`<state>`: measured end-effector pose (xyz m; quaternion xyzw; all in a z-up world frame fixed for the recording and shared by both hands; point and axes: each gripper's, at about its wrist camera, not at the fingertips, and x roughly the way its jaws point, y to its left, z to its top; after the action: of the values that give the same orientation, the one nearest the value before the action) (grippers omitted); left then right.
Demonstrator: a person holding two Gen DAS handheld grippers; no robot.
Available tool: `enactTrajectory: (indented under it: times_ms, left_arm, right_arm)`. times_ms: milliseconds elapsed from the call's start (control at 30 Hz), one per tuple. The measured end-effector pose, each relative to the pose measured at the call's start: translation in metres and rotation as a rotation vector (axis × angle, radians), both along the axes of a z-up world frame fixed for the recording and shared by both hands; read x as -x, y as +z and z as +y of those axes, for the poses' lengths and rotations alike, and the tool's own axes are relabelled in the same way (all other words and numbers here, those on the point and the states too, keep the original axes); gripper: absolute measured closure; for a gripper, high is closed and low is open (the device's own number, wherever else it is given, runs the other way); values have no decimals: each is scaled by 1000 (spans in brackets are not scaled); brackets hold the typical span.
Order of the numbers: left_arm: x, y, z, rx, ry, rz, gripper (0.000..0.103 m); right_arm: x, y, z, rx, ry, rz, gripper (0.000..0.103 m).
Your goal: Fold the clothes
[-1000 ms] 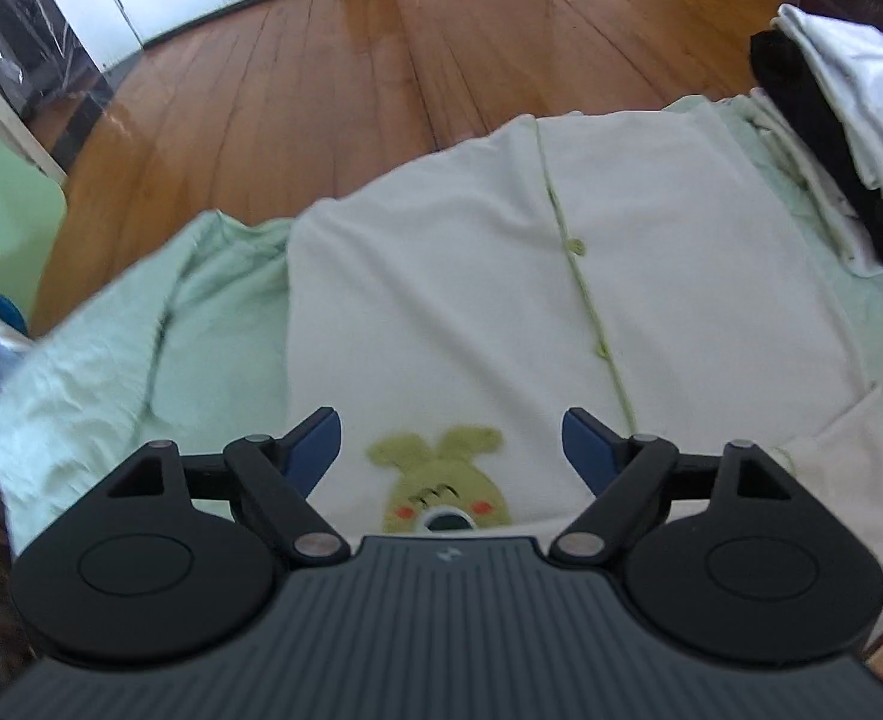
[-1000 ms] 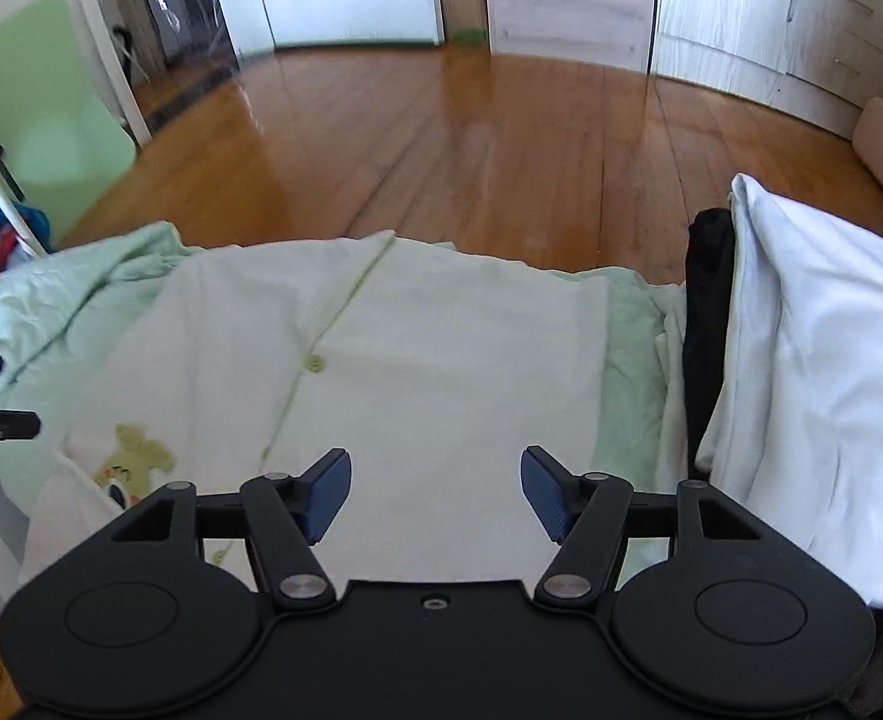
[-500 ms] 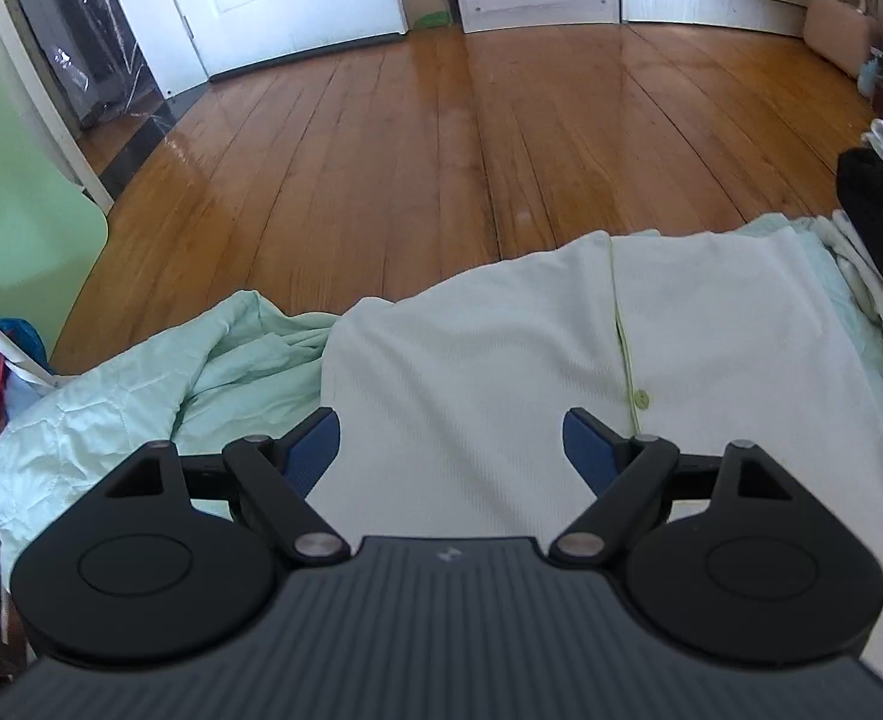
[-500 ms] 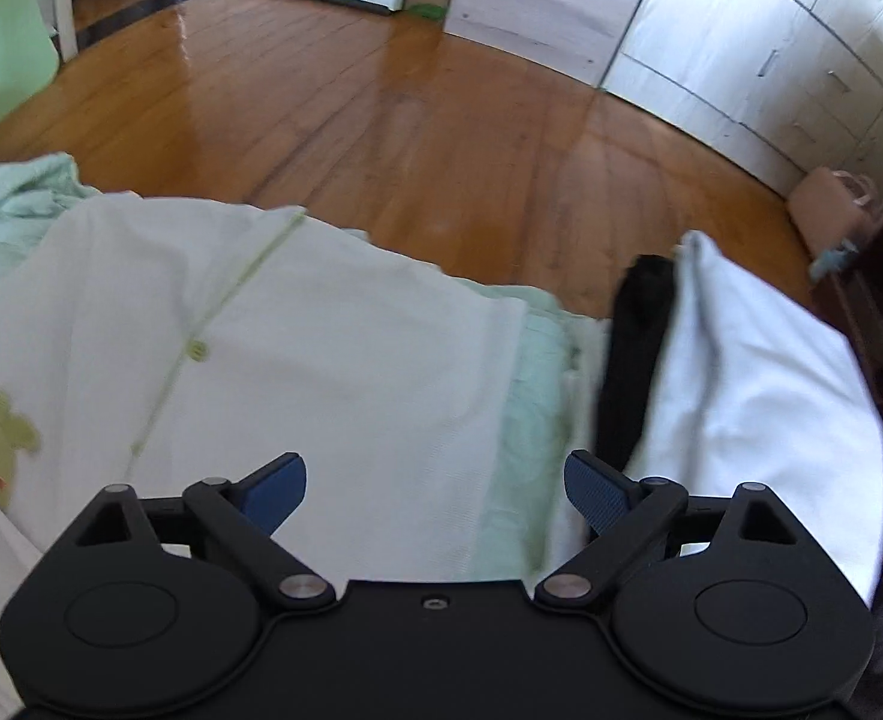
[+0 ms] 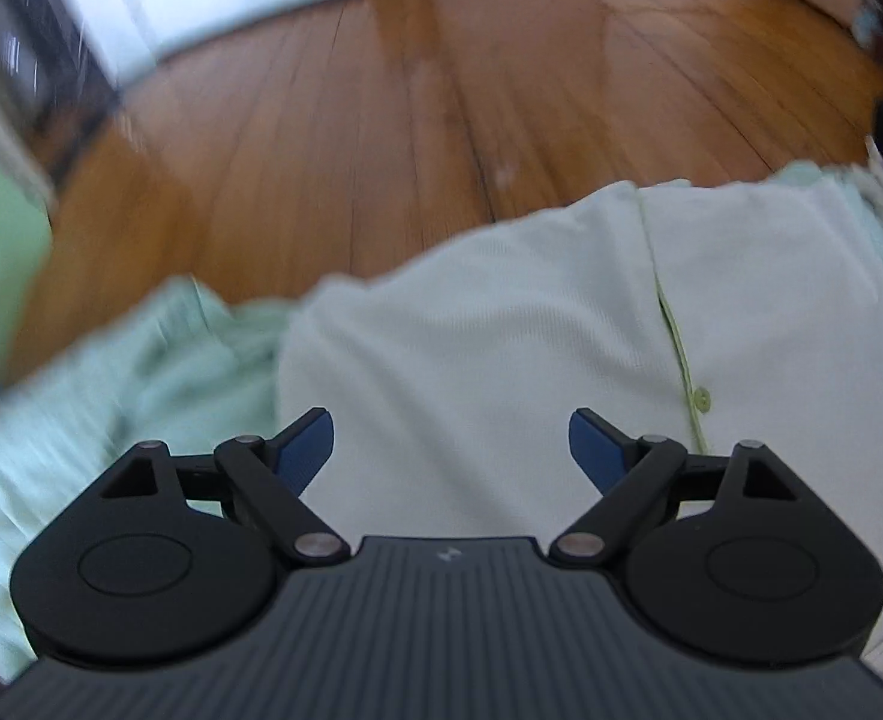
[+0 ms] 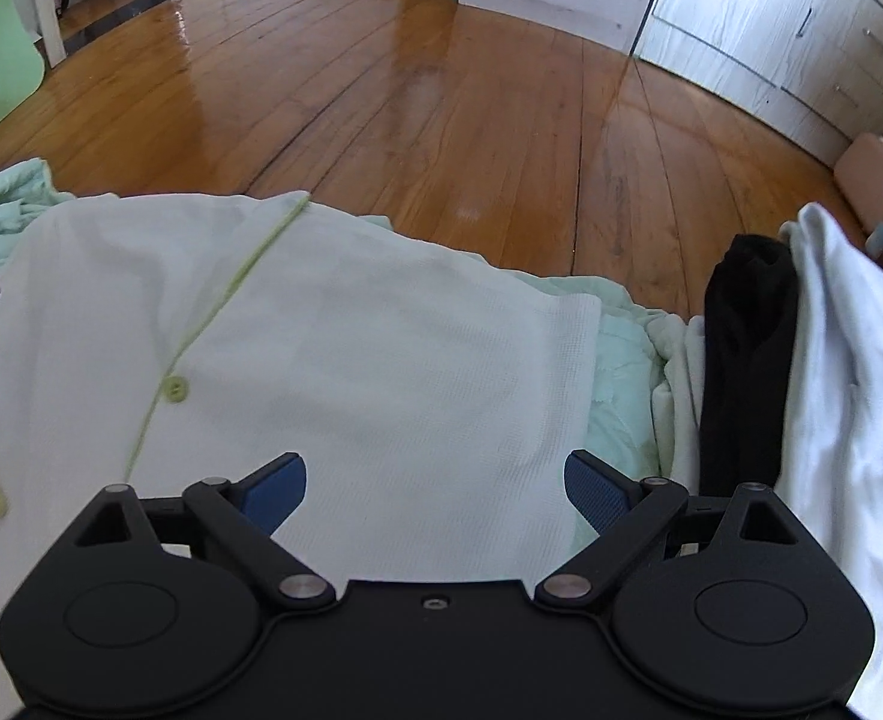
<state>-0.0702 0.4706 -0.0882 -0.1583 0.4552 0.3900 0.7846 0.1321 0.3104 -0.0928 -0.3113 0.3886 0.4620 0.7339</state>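
My left wrist camera looks steeply down, close over the left half of the pale cream button-front shirt, wooden plank floor beyond. My right wrist camera does likewise over the shirt's right half, folded white and black clothes at right. Both share the lime-green button placket.

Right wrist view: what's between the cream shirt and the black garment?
A strip of mint bedding, then a cream folded edge, separates the shirt from the black garment. Right wrist view only.
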Motion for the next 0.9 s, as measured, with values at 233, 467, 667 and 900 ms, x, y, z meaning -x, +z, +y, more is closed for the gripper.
enactTrajectory:
  times_ms: [233,467,667,900]
  left_arm:
    - [43,-29,52,51,258,-162,20]
    - [71,-46,88,183,257,-302,22]
    - [73,-66,94,111,241,-241,22]
    - [47,-83,102,99,210,-173,18]
  right_arm:
    - [-63,-27,4,-45,-128,92,8]
    - [-109,-61,0,-113,-295,357,8]
    - [-117,-84,22,-56,-364,195,8]
    - [-130,-100,42,-58,-341,200,8]
